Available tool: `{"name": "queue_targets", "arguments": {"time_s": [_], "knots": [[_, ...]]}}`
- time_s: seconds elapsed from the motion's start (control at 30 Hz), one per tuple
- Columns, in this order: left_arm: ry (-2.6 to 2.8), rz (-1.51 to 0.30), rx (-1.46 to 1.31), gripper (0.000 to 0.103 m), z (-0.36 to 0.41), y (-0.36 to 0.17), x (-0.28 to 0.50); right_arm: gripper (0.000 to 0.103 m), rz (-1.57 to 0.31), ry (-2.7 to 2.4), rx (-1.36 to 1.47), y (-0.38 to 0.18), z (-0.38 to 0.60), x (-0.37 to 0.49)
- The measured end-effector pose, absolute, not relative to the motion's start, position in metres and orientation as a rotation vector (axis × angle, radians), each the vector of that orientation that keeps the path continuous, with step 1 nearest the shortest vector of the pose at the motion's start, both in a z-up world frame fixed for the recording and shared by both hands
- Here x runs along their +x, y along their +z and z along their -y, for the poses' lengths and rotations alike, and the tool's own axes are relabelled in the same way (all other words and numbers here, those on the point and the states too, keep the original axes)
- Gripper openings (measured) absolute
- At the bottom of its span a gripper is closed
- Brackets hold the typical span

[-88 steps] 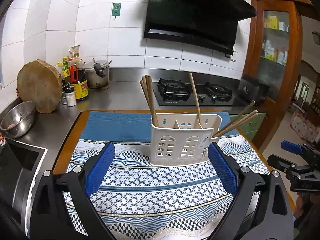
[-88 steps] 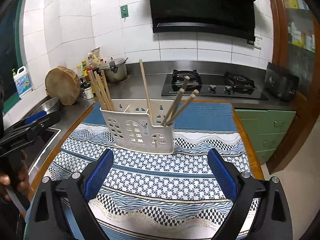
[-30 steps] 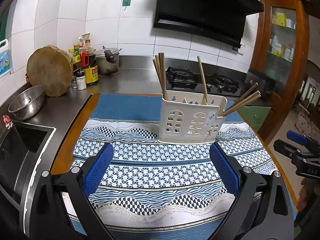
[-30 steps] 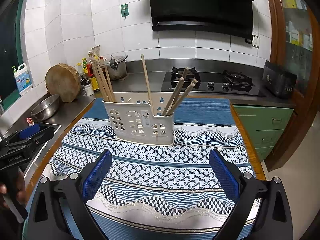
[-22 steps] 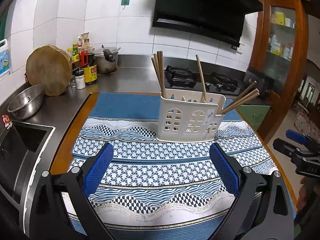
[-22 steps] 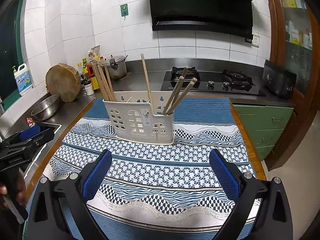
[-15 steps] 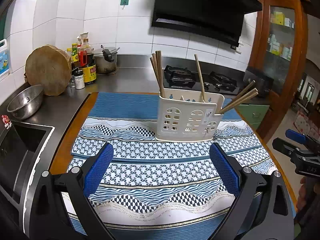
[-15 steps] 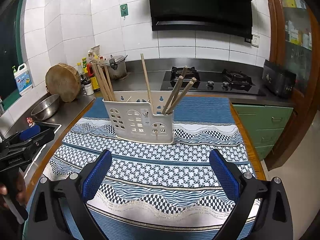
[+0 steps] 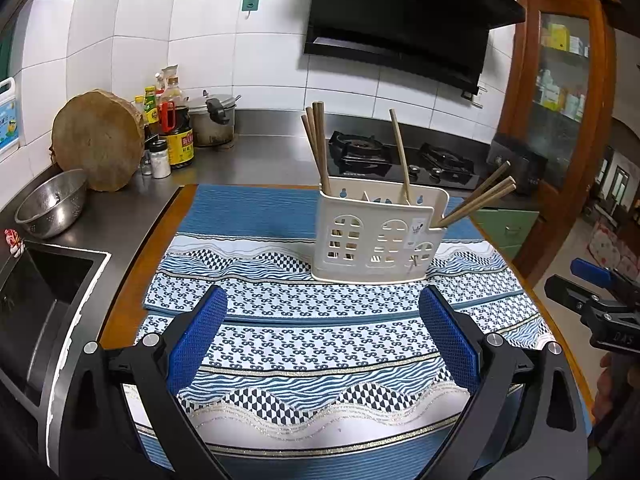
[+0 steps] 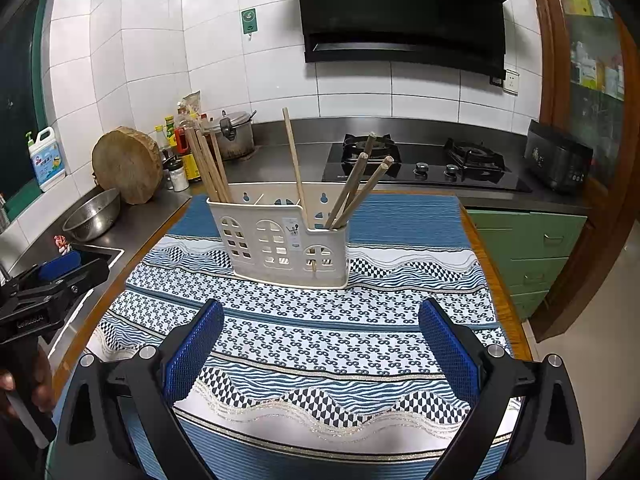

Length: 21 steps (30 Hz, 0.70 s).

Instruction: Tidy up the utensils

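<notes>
Chopsticks [image 10: 210, 168] stand sorted in a white plastic caddy [image 10: 280, 244] on the blue patterned mat [image 10: 320, 320], toward the far half of the table. In the right wrist view, a cluster leans left in the left compartment, a single stick [image 10: 295, 162] rises from the middle one, and several more [image 10: 358, 188] lean right in the low right compartment. In the left wrist view the same caddy [image 9: 374, 240] shows the right-hand group [image 9: 476, 200] jutting well out over its low edge.

Left gripper [image 9: 322, 336] hovers over the near part of the mat, jaws spread wide and holding nothing; right gripper [image 10: 320, 344] likewise, wide open and empty, well short of the caddy. Each gripper appears at the edge of the other's view, to either side of the table. No loose utensil is visible on the mat.

Judged from this layout, the sorting is at or near completion, and the step in hand is a retreat or a final check. To do it well, keep both grippers low and clear of the protruding stick ends, since a brush against the tilted right-hand group could tip the light caddy. If regrouping is wanted, grasp one stick near its upper end, lift straight along its axis, and steady the caddy wall with the other gripper.
</notes>
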<state>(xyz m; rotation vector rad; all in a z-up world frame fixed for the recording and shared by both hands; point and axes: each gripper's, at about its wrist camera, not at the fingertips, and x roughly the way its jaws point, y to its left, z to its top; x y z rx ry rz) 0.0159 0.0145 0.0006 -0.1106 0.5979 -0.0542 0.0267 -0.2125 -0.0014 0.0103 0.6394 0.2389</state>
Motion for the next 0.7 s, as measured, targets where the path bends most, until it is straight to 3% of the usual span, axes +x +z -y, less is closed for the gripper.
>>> {"name": "queue_targets", "arguments": {"time_s": [0.7], "knots": [[-0.051, -0.598, -0.108, 0.096, -0.0127, -0.0009, 0.0199, 0.095, -0.645, 0.241, 0.010, -0.0003, 0.2151, 0.0336]]}}
